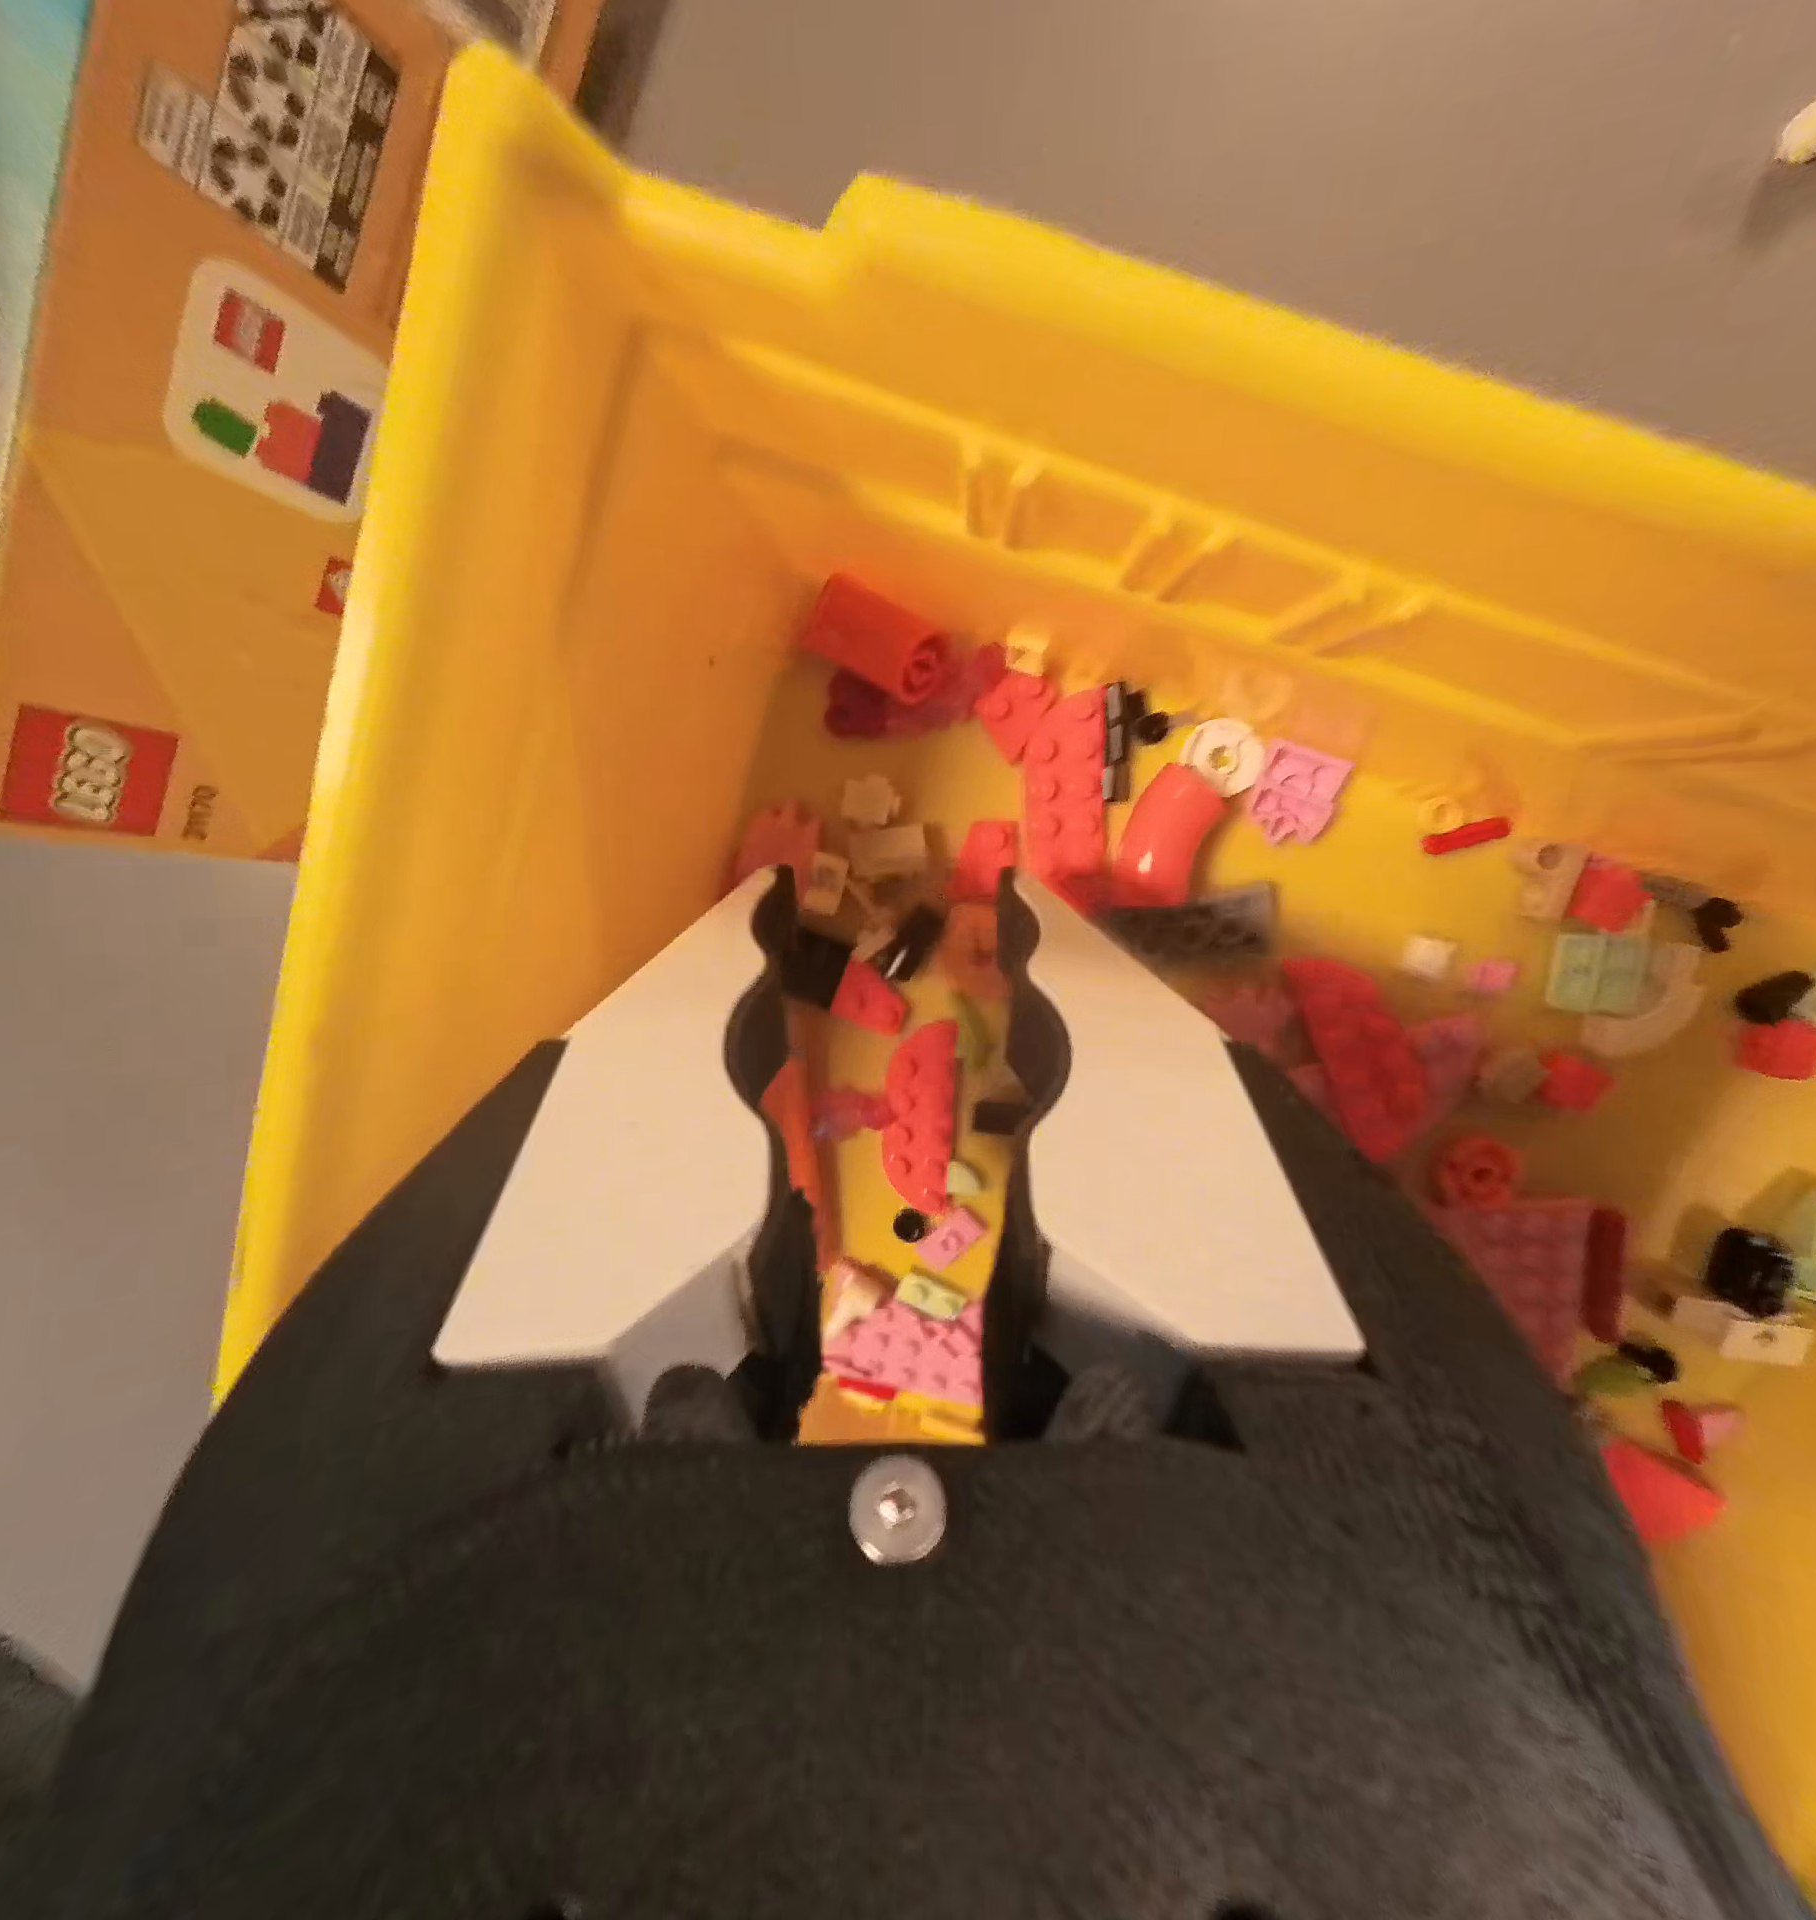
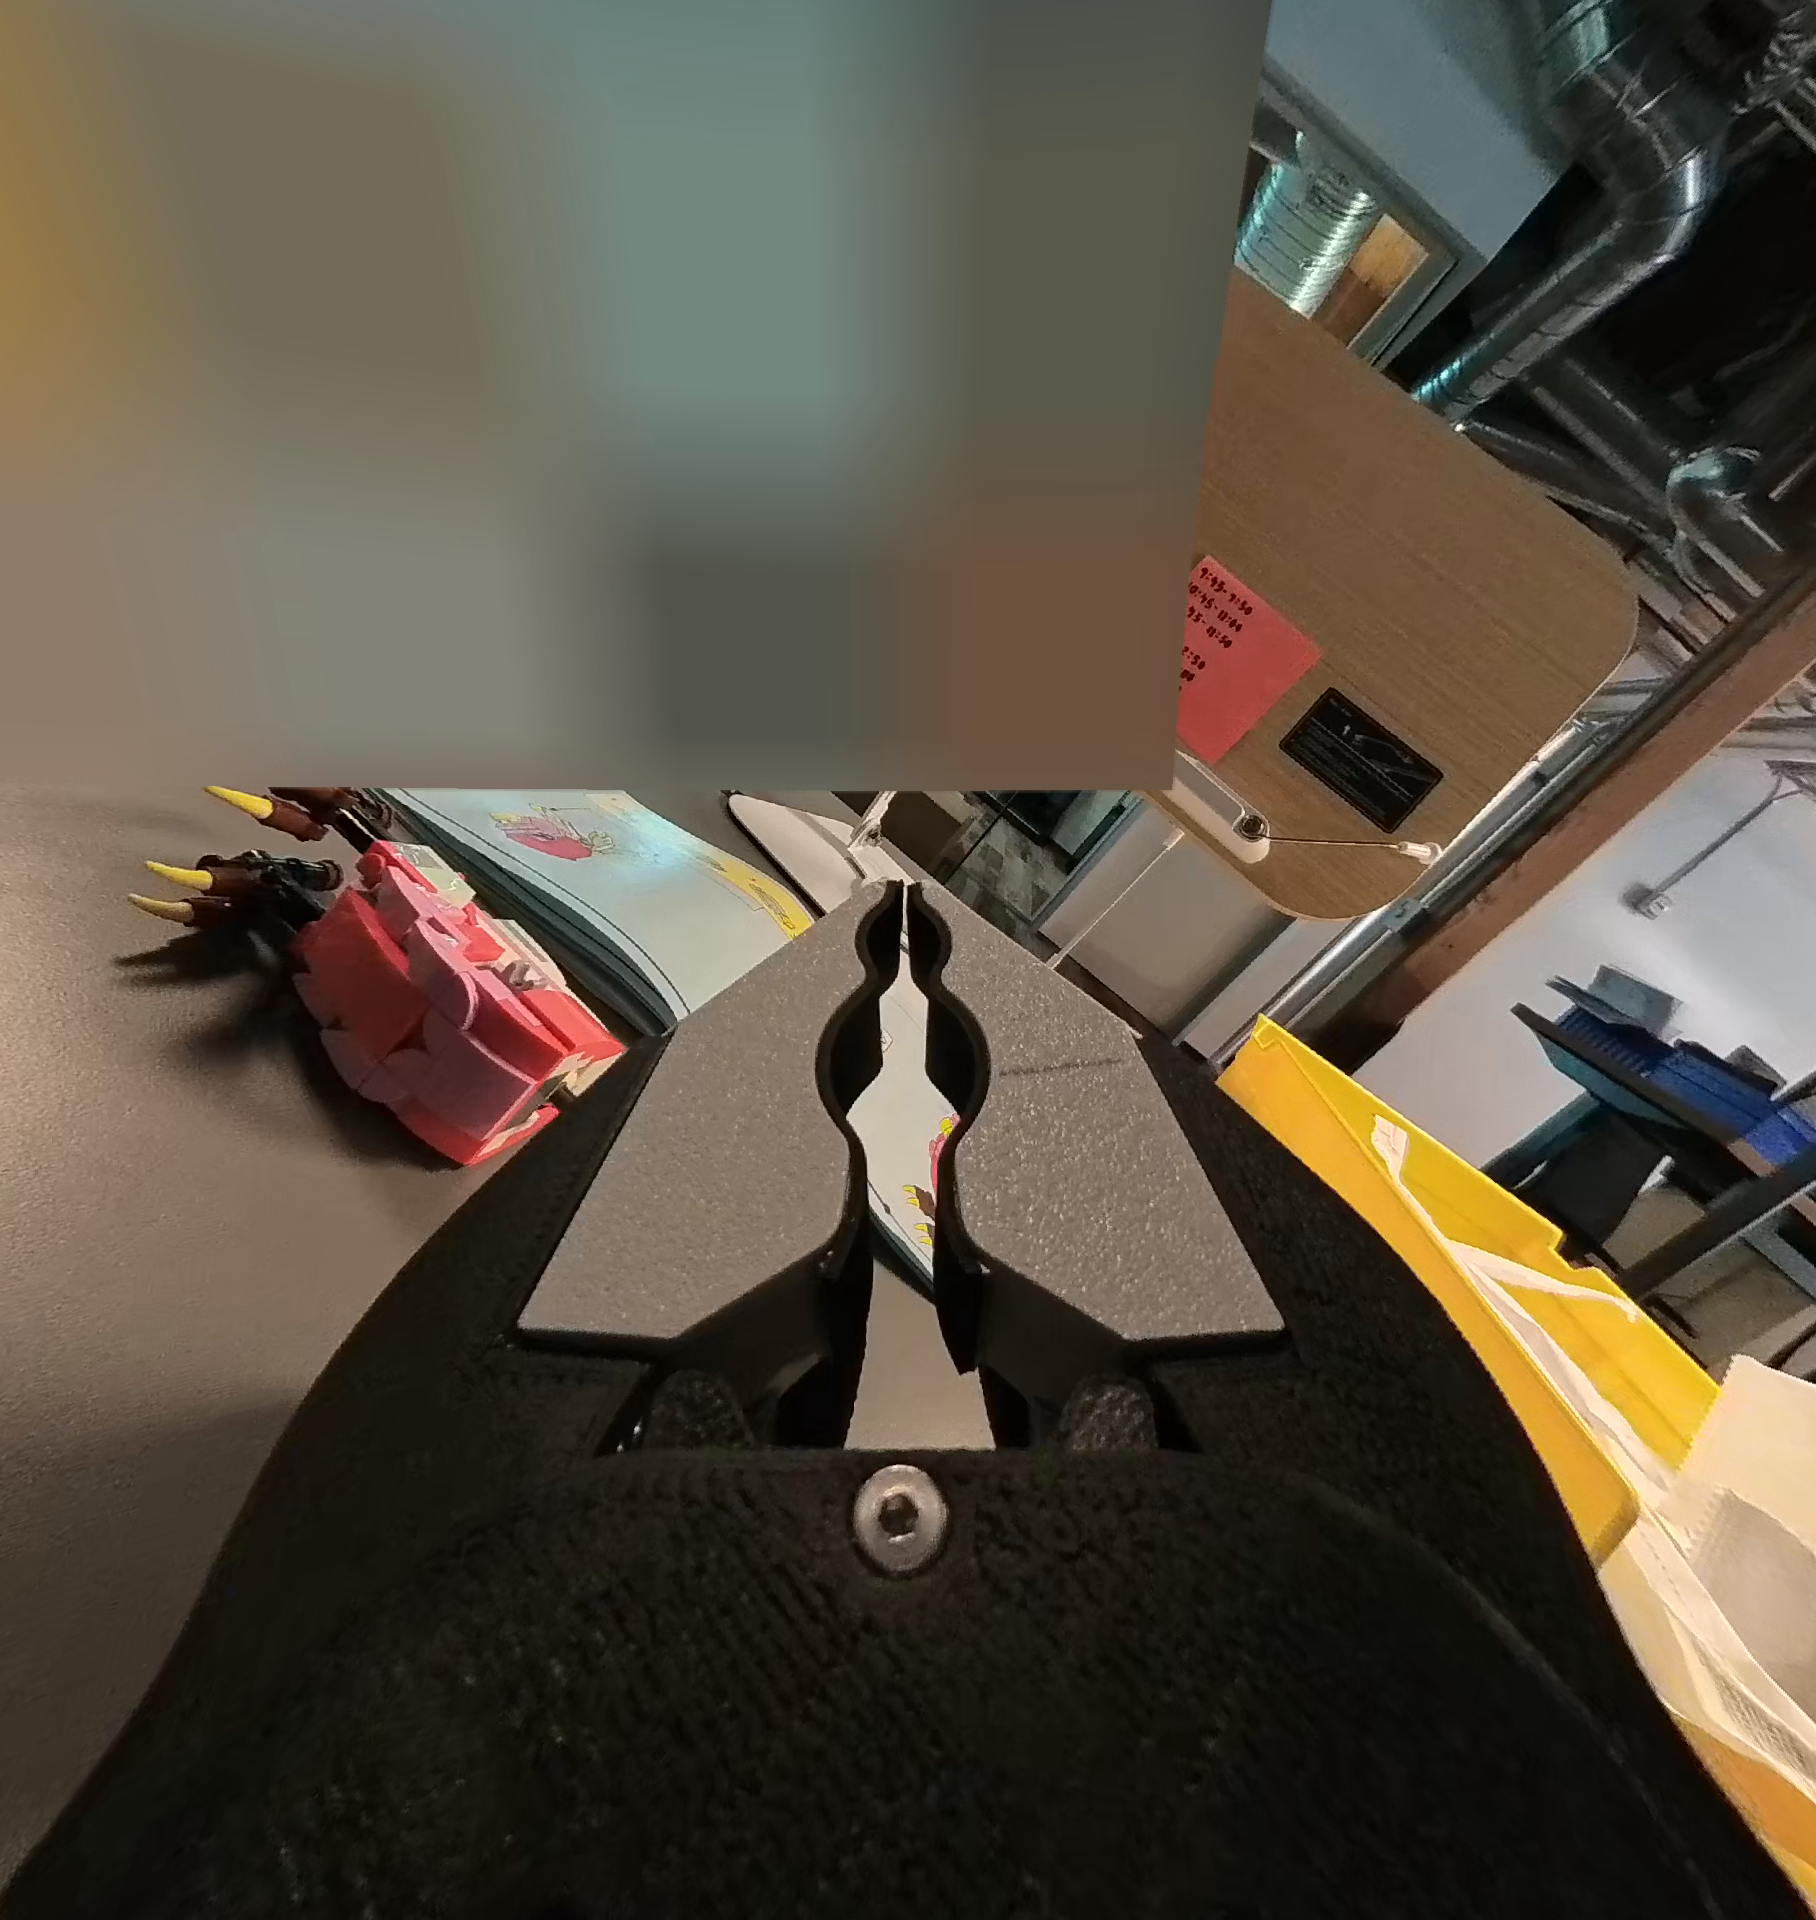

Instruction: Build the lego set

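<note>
On my left tongs (image 1: 899, 883) the fingers stand apart with nothing clamped, pointing down into the yellow bin (image 1: 530, 623). Loose bricks (image 1: 1060, 790) in red, pink, tan and black lie on the bin floor beneath and ahead of the tips, more scattered to their right. Left of the bin stands an orange cardboard box (image 1: 156, 540). My right tongs (image 2: 904, 896) are together, tips meeting on air above the grey table (image 2: 104, 1195). To their left sits a red and pink brick model (image 2: 416, 997) with yellow claws; a booklet (image 2: 613, 883) lies just ahead; a yellow bin (image 2: 1423, 1226) stands right.
</note>
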